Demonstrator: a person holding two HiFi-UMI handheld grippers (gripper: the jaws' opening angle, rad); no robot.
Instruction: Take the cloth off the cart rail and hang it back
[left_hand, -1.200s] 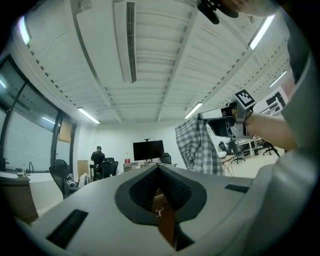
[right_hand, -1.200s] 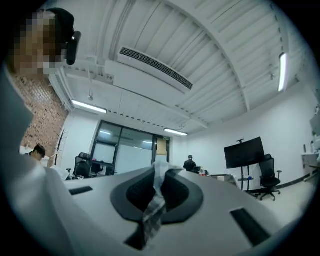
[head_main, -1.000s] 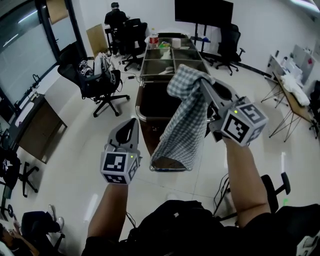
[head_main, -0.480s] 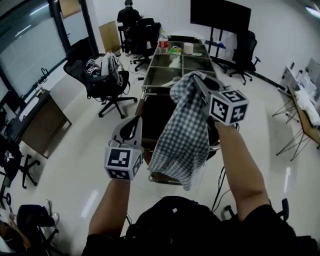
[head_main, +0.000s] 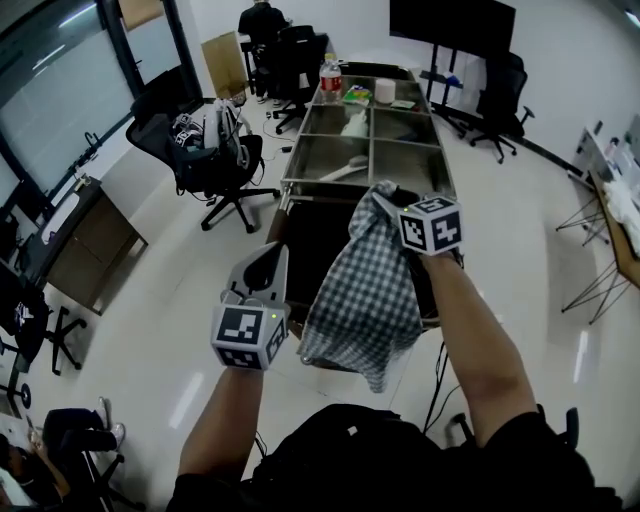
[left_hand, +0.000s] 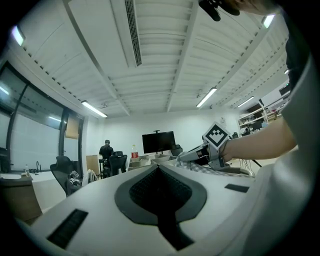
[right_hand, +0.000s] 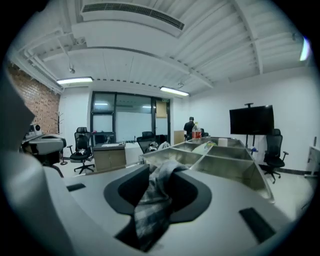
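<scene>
The grey plastic left gripper (head_main: 269, 262) had its jaws pressed together on nothing, just left of the cart (head_main: 400, 160), a long steel frame with square bins. To its right, the soft checked cloth (head_main: 365, 290) hung in loose folds over the cart's near end. Its bunched top ran between the right gripper (head_main: 386, 197) jaws, which were opening, partly apart, with the cloth slack between them.

The left hand-held gripper (head_main: 272, 256) hovers with jaws together; the right hand-held gripper (head_main: 386, 197), arm outstretched, is opening around the cloth (head_main: 365, 290).
</scene>
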